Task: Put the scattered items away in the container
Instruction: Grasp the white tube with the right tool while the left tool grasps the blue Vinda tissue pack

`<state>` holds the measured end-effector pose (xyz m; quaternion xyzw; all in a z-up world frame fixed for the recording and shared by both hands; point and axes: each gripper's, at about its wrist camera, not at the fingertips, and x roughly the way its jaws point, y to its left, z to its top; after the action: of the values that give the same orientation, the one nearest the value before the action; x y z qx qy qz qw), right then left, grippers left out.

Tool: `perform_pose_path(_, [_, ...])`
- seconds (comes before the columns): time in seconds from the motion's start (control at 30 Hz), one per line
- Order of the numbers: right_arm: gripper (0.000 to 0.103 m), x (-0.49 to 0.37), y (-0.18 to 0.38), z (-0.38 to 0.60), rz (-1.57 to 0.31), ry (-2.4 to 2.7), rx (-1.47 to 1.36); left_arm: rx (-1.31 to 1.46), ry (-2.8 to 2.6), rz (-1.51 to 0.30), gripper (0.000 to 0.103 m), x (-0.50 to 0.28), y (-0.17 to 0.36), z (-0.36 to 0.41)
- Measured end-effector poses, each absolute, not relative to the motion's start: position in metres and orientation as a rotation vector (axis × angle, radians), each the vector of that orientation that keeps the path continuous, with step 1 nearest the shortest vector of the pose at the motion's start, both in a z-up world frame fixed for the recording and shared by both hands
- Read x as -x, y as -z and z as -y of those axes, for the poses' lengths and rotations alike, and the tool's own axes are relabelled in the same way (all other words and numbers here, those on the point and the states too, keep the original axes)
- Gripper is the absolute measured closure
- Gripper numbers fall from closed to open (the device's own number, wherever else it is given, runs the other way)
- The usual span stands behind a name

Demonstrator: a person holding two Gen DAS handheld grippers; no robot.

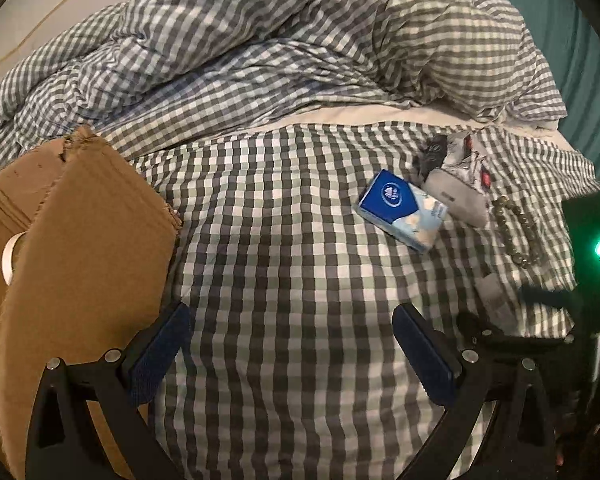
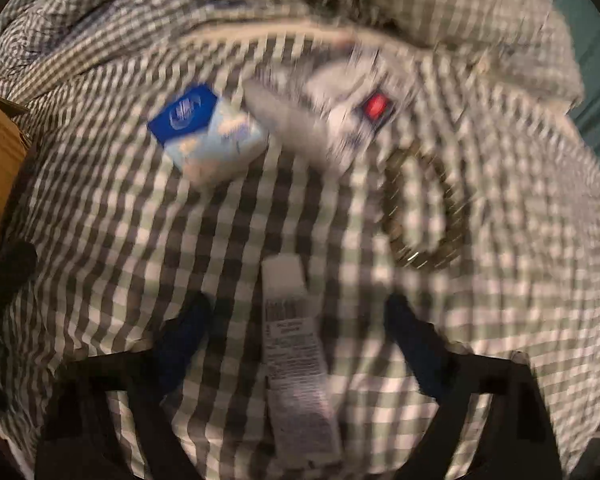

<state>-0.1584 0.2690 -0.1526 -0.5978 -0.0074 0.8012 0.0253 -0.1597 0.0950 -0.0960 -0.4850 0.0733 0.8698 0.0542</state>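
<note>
Bed (image 1: 300, 264) in checked sheet, rumpled duvet behind. Landmark: tissue pack (image 1: 402, 208). Cardboard box (image 1: 88, 216) well to its left; bead bracelet (image 1: 518, 232) to its right. Your left hand-held gripper (image 1: 292, 344) hangs nearer the camera than the pack, jaws apart, empty. Your right hand-held gripper (image 2: 300, 344) straddles a white tube (image 2: 296, 364), pads not touching; view blurred.

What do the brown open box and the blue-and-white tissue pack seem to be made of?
Brown open box: corrugated cardboard, matte; its torn flap edge looks frayed and fibrous. Blue-and-white tissue pack: probably thin plastic film with a slight sheen, though it could be coated paper.
</note>
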Motion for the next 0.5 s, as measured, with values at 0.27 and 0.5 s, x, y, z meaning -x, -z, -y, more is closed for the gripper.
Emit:
perform_pose_path(0.27, [0.077, 0.138, 0.130, -0.287, -0.120, -2.576, 1.792, 1.486, -2.618, -0.216, 0.000, 0.178, 0.114, -0.106])
perform_pose_path(0.5, [0.077, 0.110, 0.096, -0.316, -0.242, -2.656, 1.694, 1.356, -2.590, -0.250, 0.000, 0.198, 0.114, -0.140])
